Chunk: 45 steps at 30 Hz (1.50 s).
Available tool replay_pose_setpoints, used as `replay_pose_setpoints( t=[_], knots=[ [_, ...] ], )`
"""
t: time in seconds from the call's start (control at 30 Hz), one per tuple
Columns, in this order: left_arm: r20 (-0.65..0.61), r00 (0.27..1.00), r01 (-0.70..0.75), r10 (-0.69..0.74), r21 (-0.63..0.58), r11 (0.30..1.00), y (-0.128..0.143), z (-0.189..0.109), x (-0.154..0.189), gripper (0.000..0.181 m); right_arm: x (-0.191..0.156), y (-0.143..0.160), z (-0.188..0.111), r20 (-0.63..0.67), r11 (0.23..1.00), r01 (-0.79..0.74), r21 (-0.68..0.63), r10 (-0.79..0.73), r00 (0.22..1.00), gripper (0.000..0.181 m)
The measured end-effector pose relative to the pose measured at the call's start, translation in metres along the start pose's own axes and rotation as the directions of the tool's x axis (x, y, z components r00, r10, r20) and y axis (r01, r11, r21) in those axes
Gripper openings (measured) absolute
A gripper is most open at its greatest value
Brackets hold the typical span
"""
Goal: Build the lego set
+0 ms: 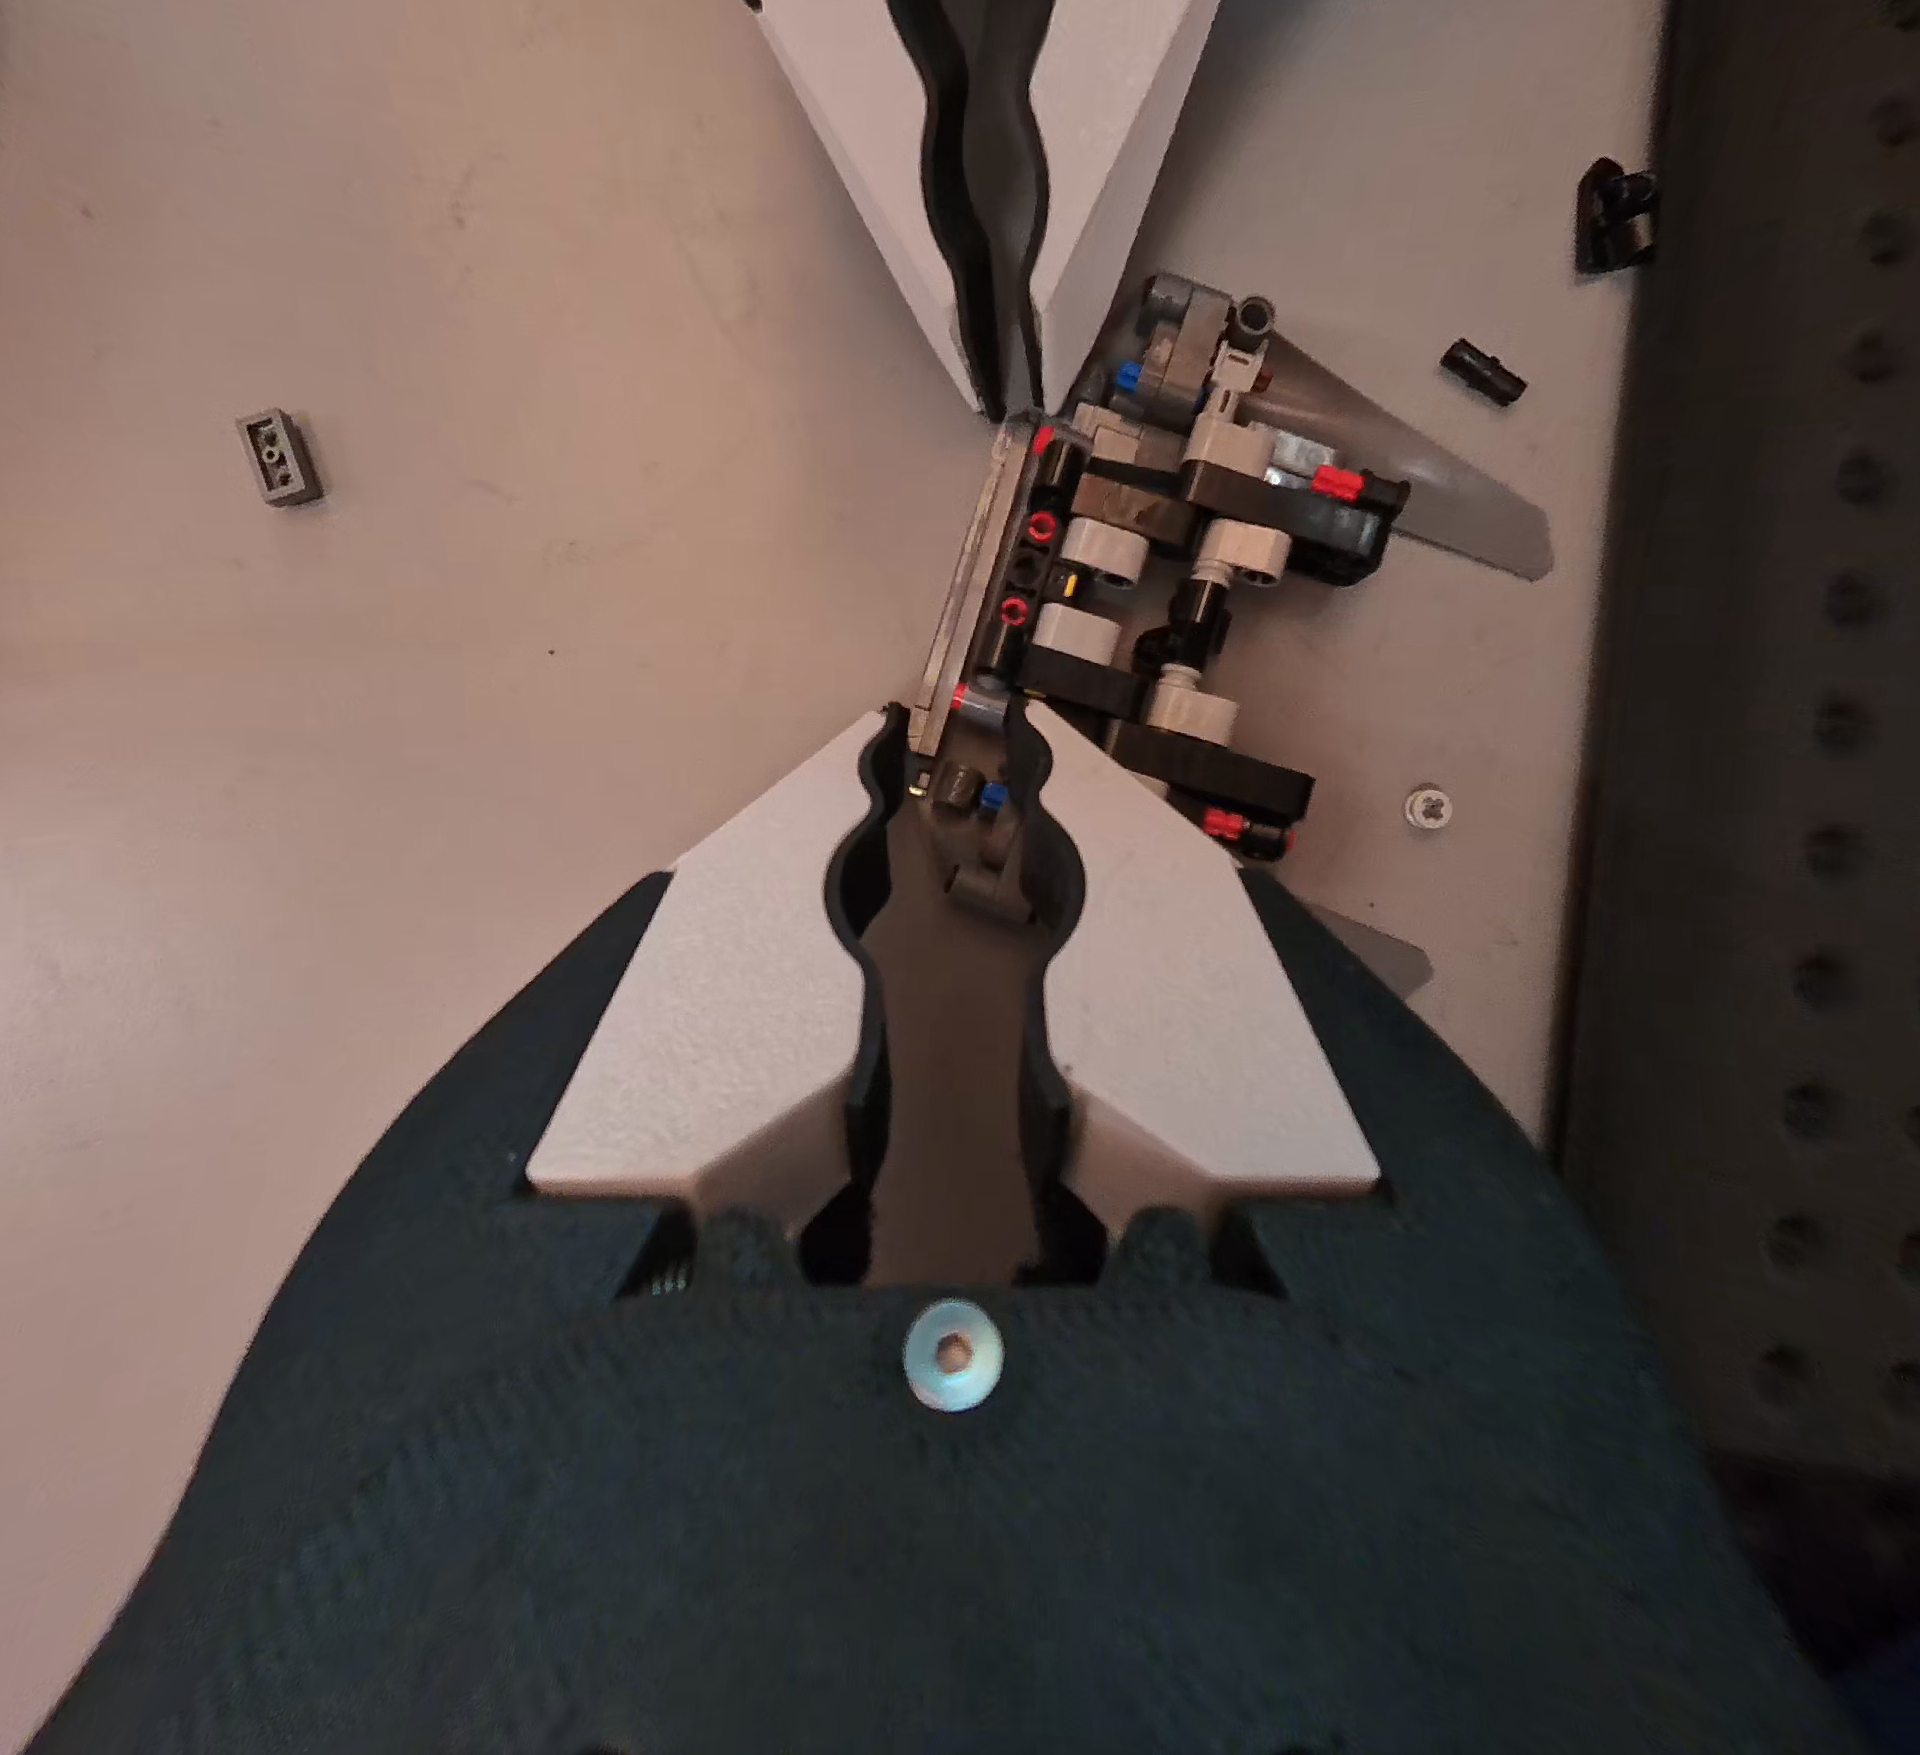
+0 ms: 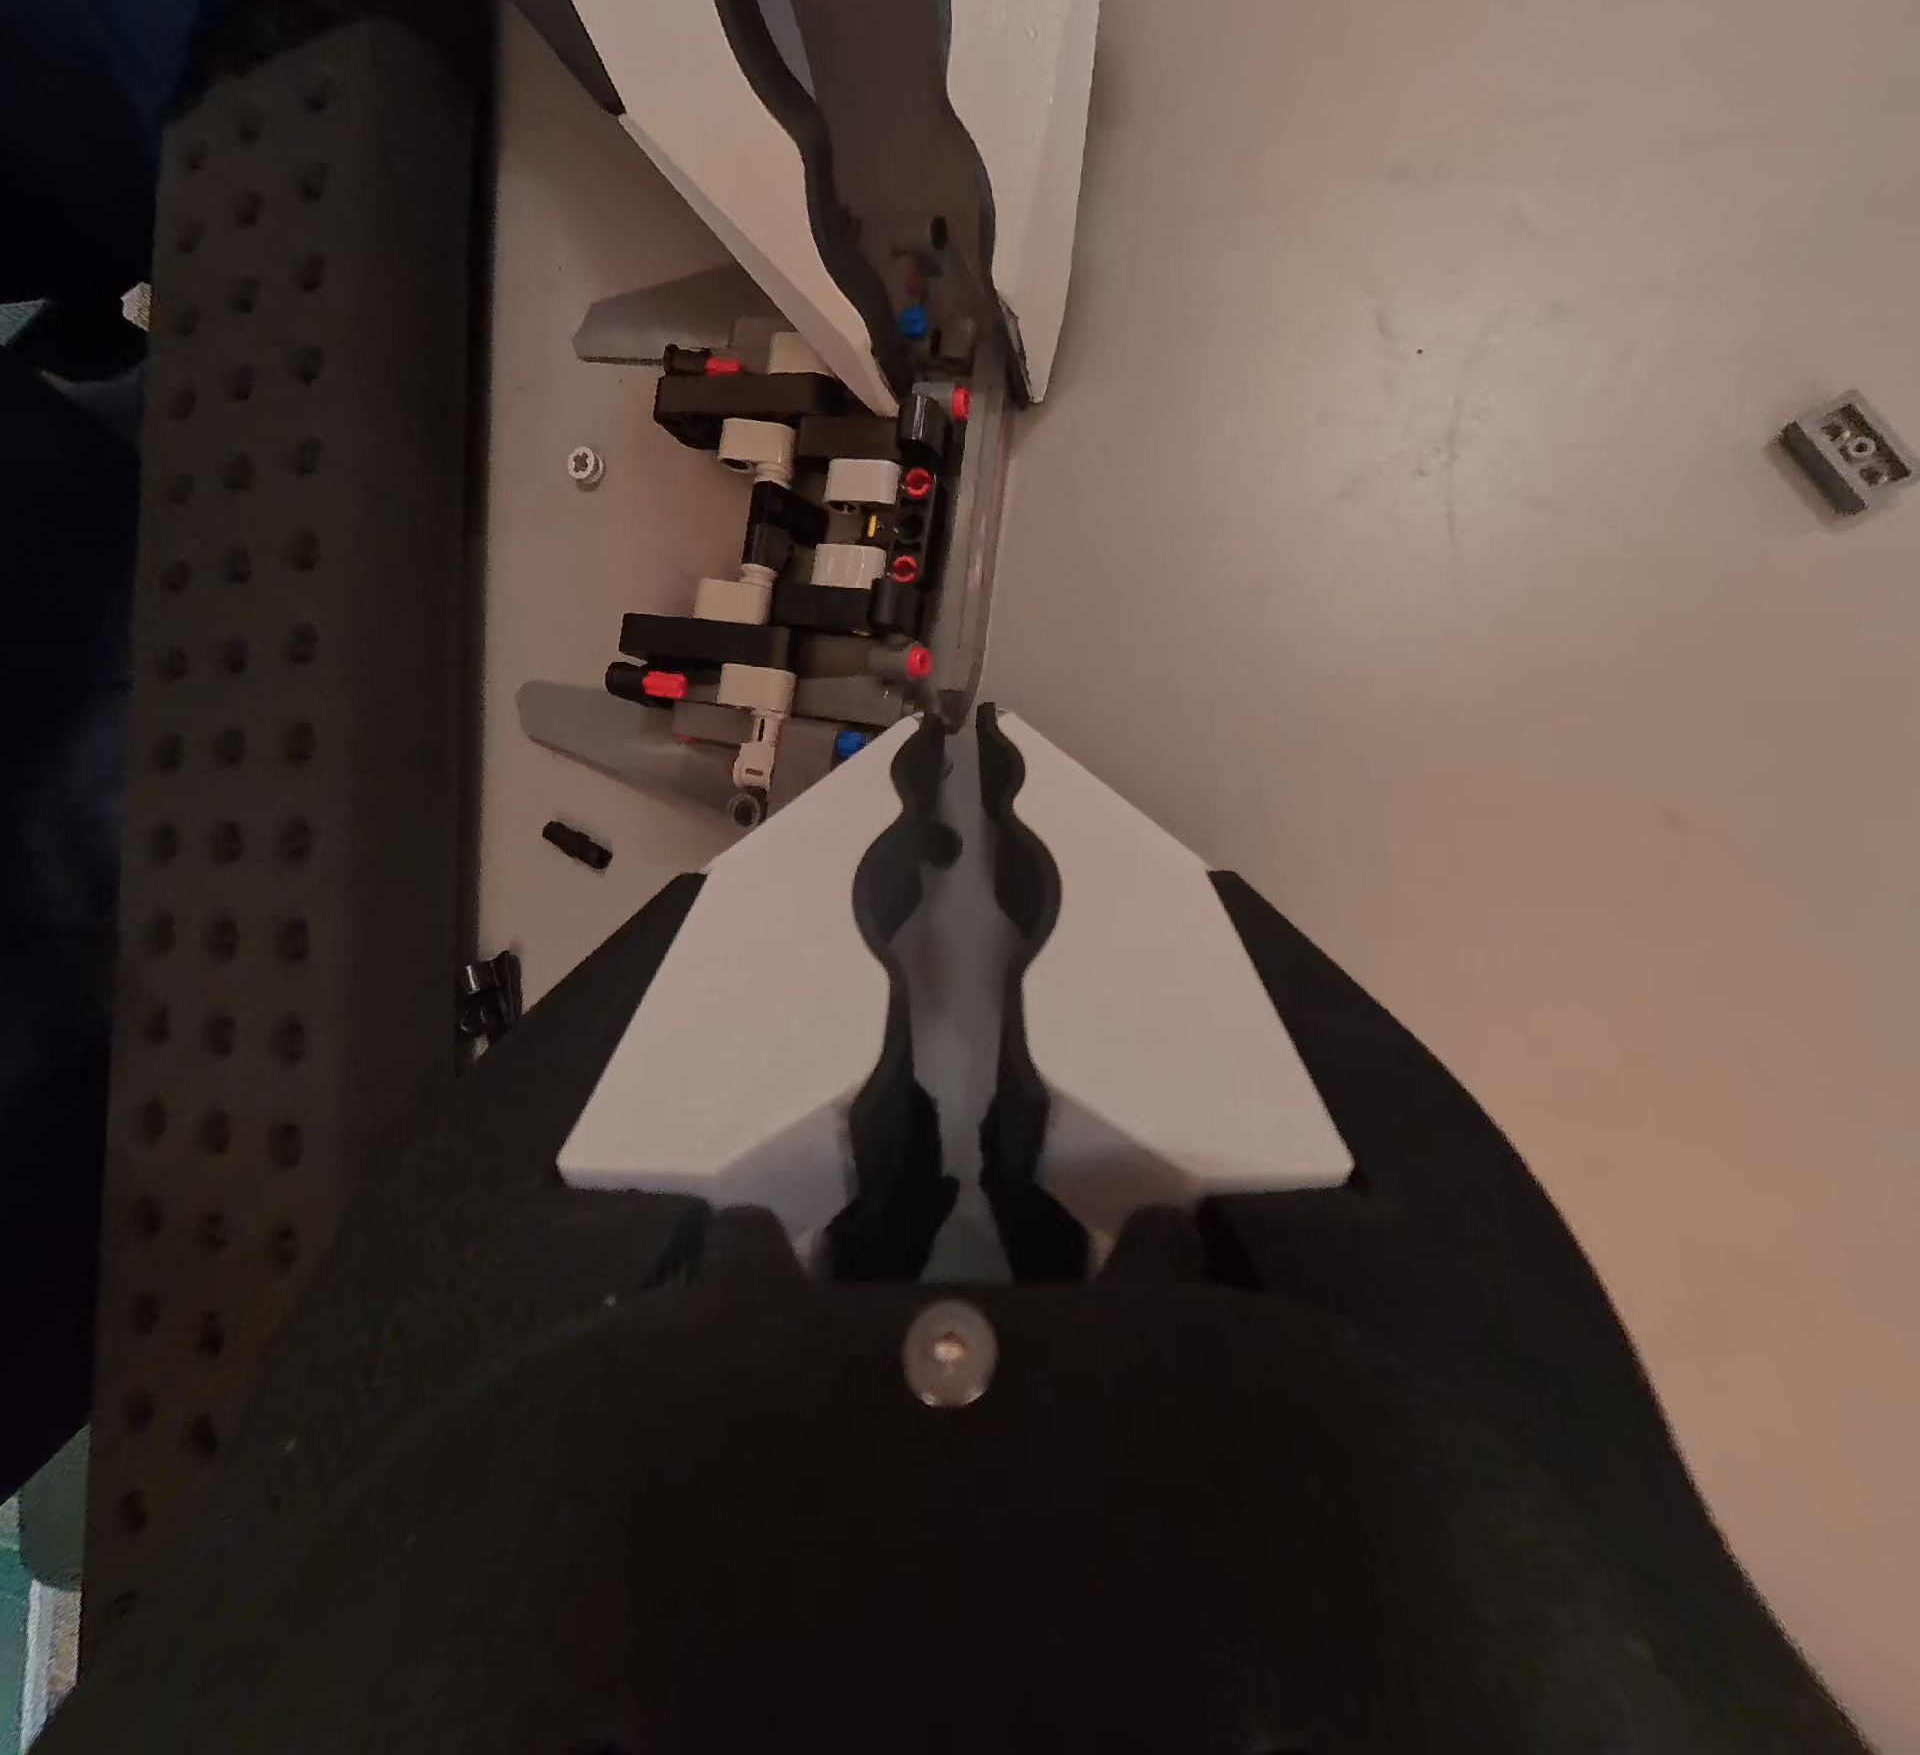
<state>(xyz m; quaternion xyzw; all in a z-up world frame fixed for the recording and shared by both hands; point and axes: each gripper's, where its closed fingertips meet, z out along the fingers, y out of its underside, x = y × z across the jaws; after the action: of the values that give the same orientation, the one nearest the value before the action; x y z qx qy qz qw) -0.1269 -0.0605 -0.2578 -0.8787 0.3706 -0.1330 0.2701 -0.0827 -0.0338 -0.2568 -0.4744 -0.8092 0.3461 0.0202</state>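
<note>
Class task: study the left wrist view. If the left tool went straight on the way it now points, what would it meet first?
The left tool already grips one end of the lego model, so the model comes first. Beyond it, the right tool faces it from the opposite end. Depth is hard to judge.

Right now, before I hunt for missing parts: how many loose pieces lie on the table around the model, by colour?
Grey: 1, the small brick
Black: 2, the pin and the clip-like piece
White: 1, the round bush
Total: 4 loose, apart from the lego model
</note>
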Motion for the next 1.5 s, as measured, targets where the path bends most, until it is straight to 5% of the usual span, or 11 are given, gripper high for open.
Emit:
replay_pose_setpoints(
  t=[1.5],
  knots=[
    [-0.013, 1.000, -0.004, 0.005, 0.014, 1.000, -0.0028, 0.0021, 0.0029, 0.018, 0.0039, -0.0038, 0.0027, -0.041, 1.000, 0.010, 0.012, -0.010, 0.999, 0.000]
  ],
)
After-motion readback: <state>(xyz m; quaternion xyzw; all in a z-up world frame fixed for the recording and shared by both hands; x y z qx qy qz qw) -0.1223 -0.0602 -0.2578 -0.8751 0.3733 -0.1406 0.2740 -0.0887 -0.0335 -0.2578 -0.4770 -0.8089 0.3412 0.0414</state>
